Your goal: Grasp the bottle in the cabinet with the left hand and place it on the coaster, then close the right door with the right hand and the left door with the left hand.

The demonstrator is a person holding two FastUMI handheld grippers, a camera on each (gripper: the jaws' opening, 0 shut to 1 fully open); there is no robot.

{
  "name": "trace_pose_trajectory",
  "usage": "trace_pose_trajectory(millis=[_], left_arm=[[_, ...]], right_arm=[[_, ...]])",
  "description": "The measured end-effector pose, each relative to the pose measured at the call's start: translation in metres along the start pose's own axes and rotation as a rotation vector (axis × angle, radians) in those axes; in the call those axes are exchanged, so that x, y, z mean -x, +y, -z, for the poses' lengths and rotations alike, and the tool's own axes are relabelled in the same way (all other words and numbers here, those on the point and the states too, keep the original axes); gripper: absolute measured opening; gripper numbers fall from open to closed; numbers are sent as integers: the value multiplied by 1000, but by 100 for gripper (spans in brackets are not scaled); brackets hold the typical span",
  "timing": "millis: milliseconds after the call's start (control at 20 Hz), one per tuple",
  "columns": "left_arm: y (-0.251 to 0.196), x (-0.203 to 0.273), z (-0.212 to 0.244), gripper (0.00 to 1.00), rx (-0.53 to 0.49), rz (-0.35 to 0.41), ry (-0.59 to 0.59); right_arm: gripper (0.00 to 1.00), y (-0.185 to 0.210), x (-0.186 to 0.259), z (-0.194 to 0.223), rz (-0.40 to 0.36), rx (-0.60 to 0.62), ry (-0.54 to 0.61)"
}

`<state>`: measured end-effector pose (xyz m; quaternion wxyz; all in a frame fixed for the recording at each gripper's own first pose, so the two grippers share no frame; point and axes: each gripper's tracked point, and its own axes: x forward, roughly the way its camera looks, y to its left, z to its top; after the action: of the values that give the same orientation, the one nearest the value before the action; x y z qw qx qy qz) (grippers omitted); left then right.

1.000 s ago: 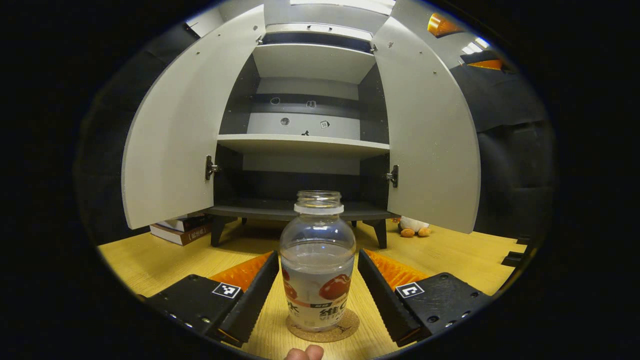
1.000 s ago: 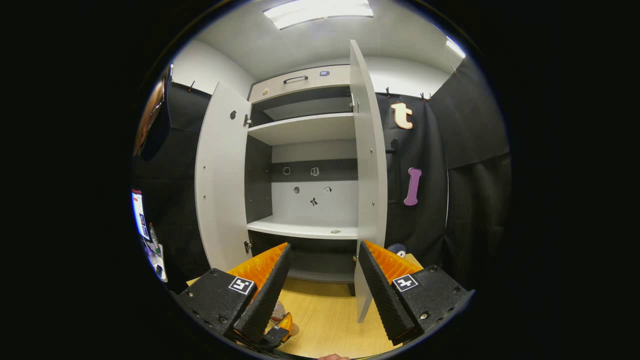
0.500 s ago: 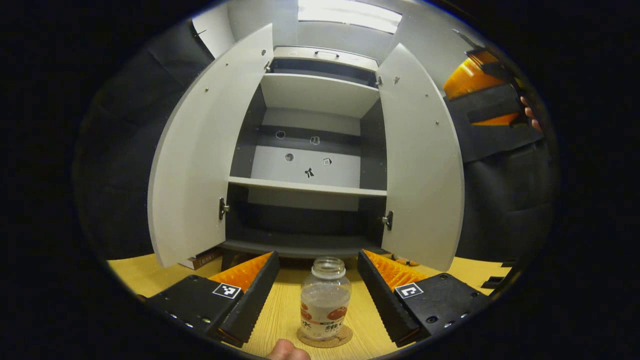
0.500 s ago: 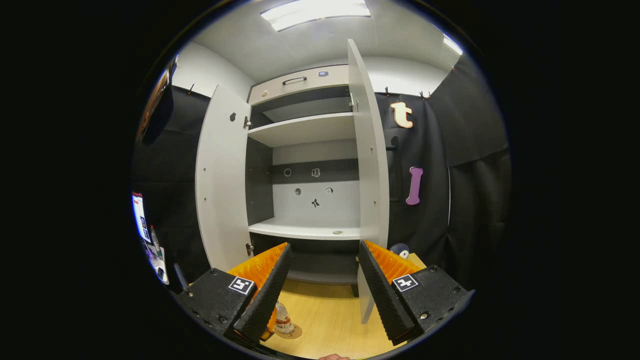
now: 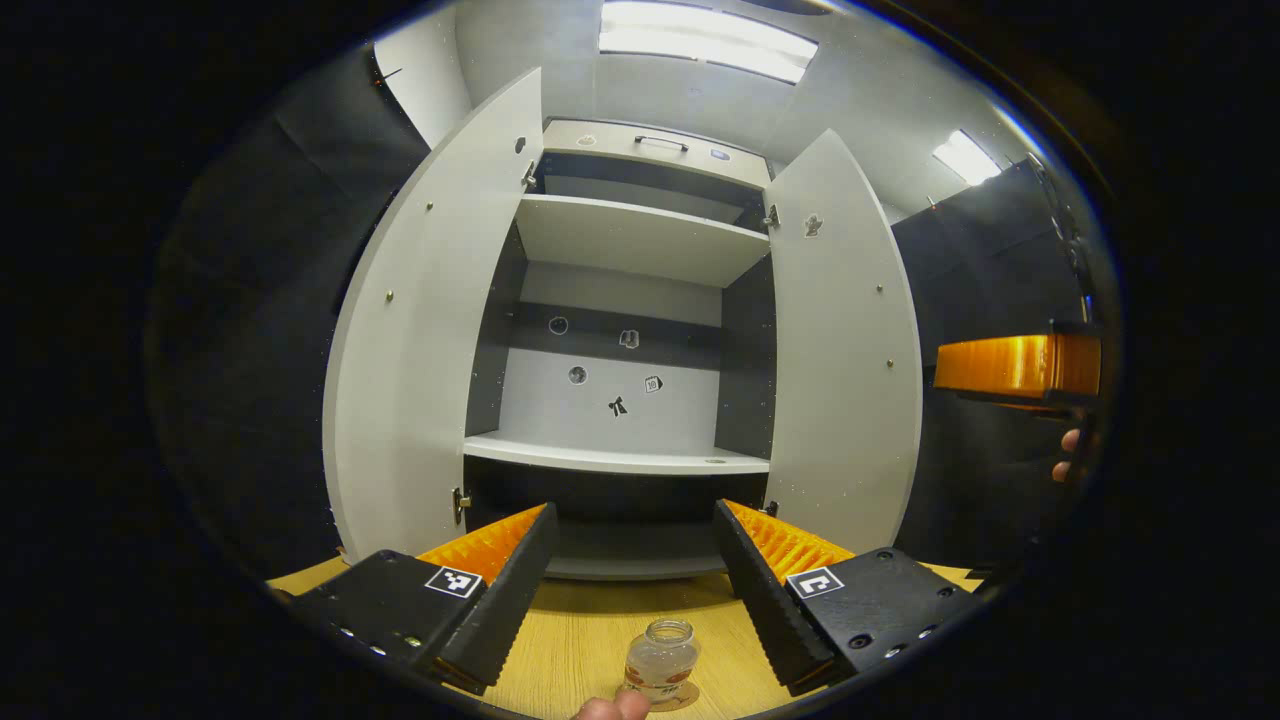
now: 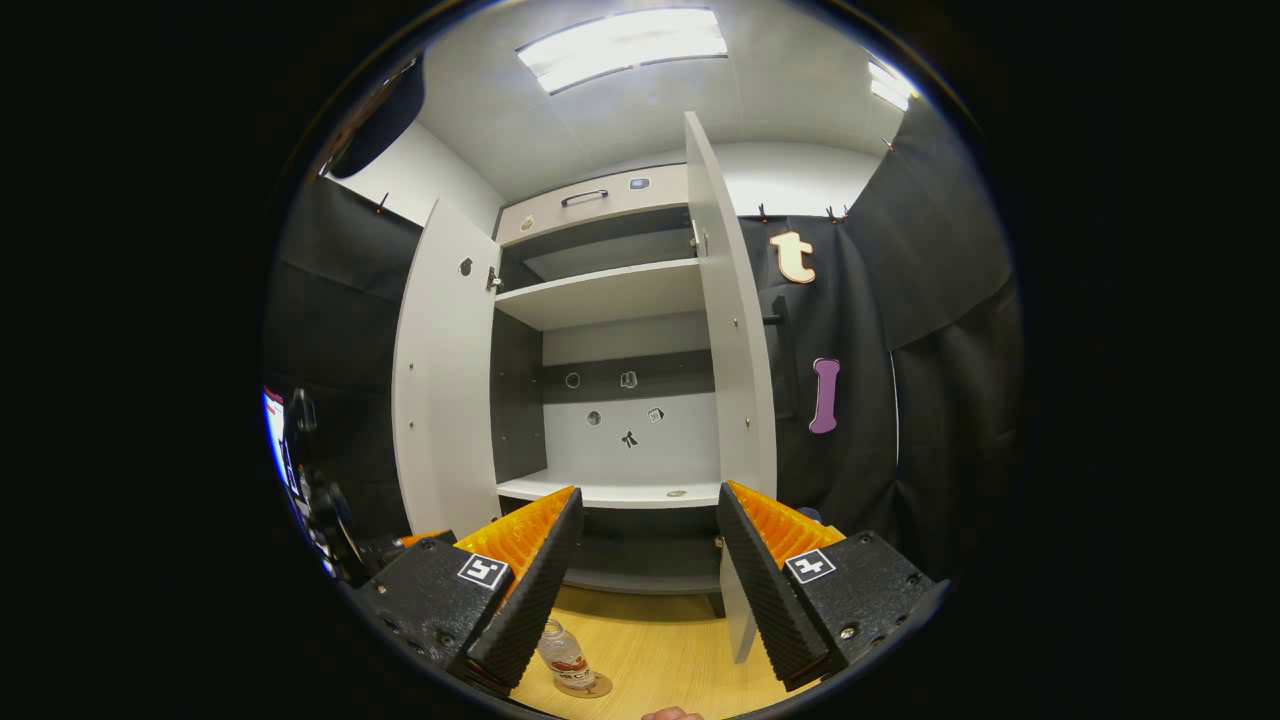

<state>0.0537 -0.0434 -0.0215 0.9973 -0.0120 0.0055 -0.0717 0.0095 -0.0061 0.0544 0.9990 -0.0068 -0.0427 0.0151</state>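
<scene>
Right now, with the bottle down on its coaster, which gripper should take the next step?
Right. The bottle stands on the coaster, so the right door comes next; the open right gripper faces its edge, the left gripper the cabinet's middle.

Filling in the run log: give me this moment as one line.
bottle: on coaster | left gripper: open | right gripper: open | right door: open | left door: open

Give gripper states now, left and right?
Left gripper: open, empty; bottle stands on coaster.
Right gripper: open, empty.
</scene>
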Motion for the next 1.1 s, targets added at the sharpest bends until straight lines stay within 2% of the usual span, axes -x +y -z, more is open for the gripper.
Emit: trace_pose_trajectory(millis=[50,100,150,200,350,500,550,600,650,750,800,1000,1100], left_arm=[[1,3,-4,95,3,2,4],[1,7,-8,99,11,0,2],[1,10,-12,95,20,-1,-1],[2,12,-16,95,28,-4,-1],[4,21,-22,95,21,-14,-10],[2,23,-24,99,4,-20,-19],[2,23,-24,95,2,-19,-22],[0,24,-23,99,-1,-17,-21],[-1,24,-21,99,-3,-15,-12],[-3,27,-15,99,-11,-8,9],[-4,30,-13,95,-15,-8,16],[-5,30,-8,95,-23,-16,36],[-5,28,-9,95,-25,-21,40]], right_arm=[[83,-2,2,3,8,-19,-4],[83,-6,4,5,24,-38,-10],[83,-12,5,4,42,-48,-16],[83,-21,6,0,53,-50,-23],[83,-50,5,-41,43,-63,-67],[82,-103,-12,-85,92,-86,-112],[82,-119,-20,-101,98,-84,-134],[82,-134,-30,-113,116,-74,-148],[82,-150,-42,-119,144,-55,-143],[82,-172,-59,-120,174,-18,-131],[82,-176,-70,-120,178,-2,-123],[82,-187,-105,-108,202,25,-35],[83,-189,-104,-108,220,22,-50]])
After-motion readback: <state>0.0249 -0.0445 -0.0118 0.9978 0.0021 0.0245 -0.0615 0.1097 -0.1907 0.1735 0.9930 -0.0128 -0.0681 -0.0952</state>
